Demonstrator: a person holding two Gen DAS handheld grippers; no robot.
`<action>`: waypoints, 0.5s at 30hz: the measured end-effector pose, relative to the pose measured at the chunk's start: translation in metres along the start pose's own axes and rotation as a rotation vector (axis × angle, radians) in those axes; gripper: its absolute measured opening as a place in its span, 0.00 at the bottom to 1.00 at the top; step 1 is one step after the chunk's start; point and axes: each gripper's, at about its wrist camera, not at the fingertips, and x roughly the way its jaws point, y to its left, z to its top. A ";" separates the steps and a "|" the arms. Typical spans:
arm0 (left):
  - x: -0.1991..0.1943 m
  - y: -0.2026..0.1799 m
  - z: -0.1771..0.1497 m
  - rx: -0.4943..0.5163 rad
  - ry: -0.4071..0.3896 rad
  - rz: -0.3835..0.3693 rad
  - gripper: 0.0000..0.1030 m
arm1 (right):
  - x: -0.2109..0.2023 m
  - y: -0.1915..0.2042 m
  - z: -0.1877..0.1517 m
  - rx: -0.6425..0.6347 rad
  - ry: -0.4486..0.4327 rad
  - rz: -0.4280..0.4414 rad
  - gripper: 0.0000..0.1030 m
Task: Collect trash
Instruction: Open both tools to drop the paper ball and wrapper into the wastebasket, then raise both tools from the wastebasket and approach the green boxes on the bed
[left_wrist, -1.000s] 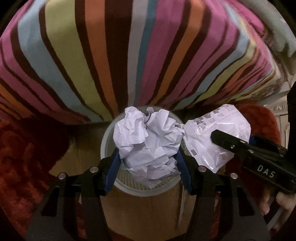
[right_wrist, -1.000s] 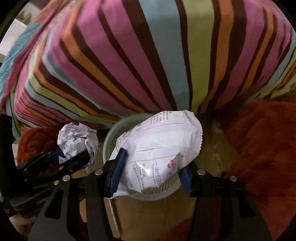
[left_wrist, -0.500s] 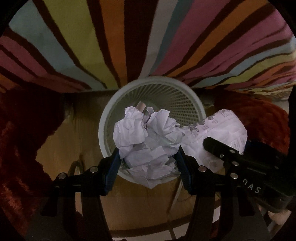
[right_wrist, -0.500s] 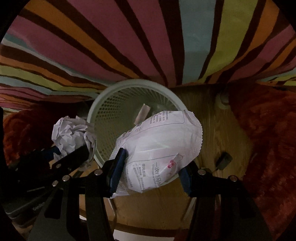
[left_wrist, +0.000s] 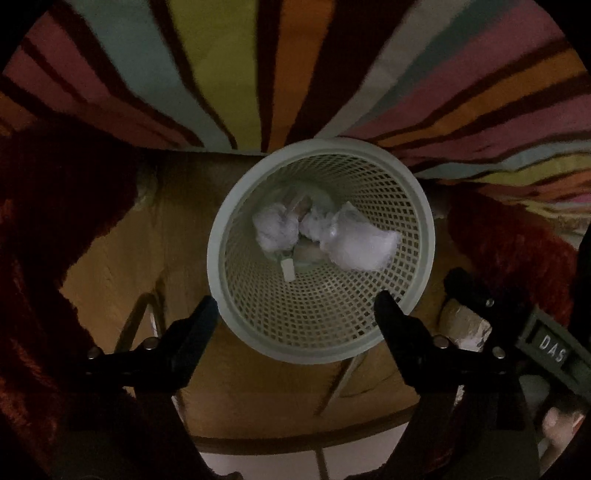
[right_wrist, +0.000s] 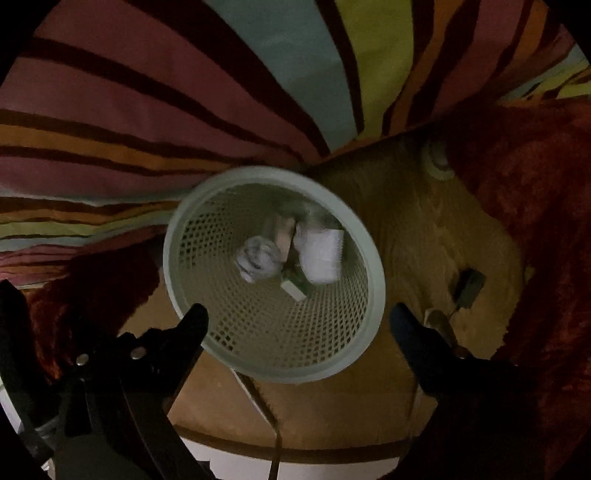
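Much of what you see is dim and blurred, the right wrist view most of all. At the bottom of the mesh basket (left_wrist: 413, 206) the smaller scraps under the two pale pieces run together, and you cannot tell what they are beyond a small white tab-like piece (left_wrist: 287, 268). The lower edge of both views is cut off by the dark gripper bodies, and the striped fabric (left_wrist: 229, 74) runs out of frame at the top.

Your left gripper (left_wrist: 295, 314) has just been opening; its jaws stand wide, with nothing between them but the basket's near rim below. Your right gripper (right_wrist: 299, 321) has likewise just been opening and holds nothing.

The crumpled paper ball (left_wrist: 275, 230) lies inside the basket, low down, well beyond the left fingertips. The white plastic wrapper (left_wrist: 358, 243) lies just beside it, toward the right wall of the mesh; whether the two touch is unclear. The basket stands on a wooden floor (left_wrist: 122, 258), with red shaggy rug (left_wrist: 55, 206) on either side.
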 end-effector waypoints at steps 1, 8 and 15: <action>-0.001 -0.002 0.000 0.011 -0.009 0.008 0.82 | 0.000 0.001 0.000 -0.006 -0.002 -0.001 0.91; -0.013 -0.005 -0.003 0.042 -0.071 0.028 0.82 | -0.008 0.003 -0.005 -0.016 -0.035 0.003 0.91; -0.039 -0.003 -0.009 0.037 -0.187 0.021 0.82 | -0.032 0.004 -0.010 -0.025 -0.138 0.050 0.91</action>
